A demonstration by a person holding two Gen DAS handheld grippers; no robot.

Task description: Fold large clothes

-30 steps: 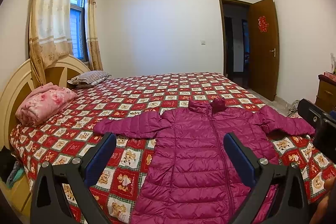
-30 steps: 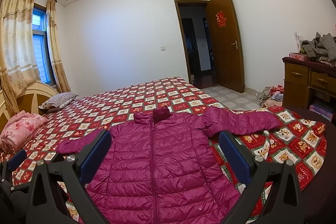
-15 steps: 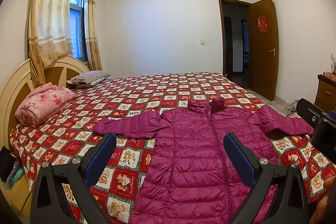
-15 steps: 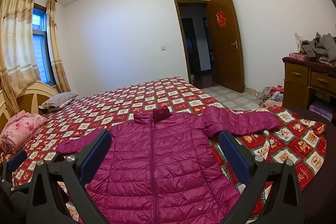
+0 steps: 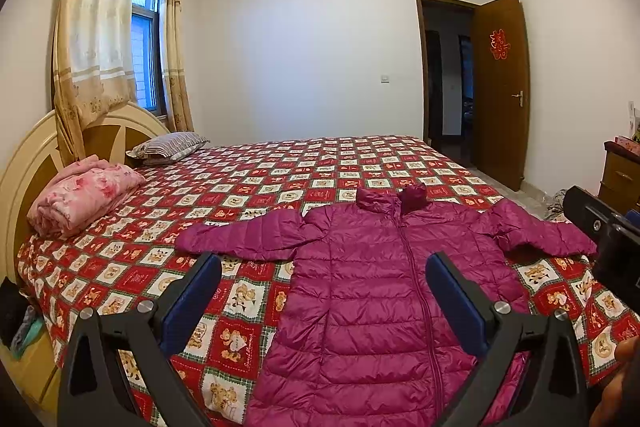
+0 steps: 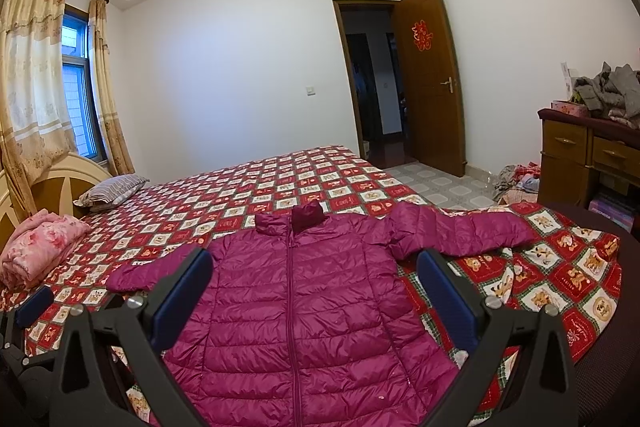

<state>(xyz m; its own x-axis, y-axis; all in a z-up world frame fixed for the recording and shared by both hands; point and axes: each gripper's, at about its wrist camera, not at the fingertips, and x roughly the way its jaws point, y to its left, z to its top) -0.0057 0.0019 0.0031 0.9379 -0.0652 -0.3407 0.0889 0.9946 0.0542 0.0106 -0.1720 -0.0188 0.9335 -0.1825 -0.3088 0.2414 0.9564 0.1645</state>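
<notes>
though flat, jacket (image 5: 384, 291) nr pink blanket (image 5: 80, 197)

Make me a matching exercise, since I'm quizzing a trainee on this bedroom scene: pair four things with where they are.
Things:
1. magenta puffer jacket
2. striped pillow
3. folded pink blanket
4. grey clothes pile

Places:
A. on top of the wooden dresser
B. spread flat, zipped, sleeves out, on the near part of the bed
C. at the far end of the headboard, under the window
D. at the near end of the headboard

Pairs: 1-B, 2-C, 3-D, 4-A
</notes>
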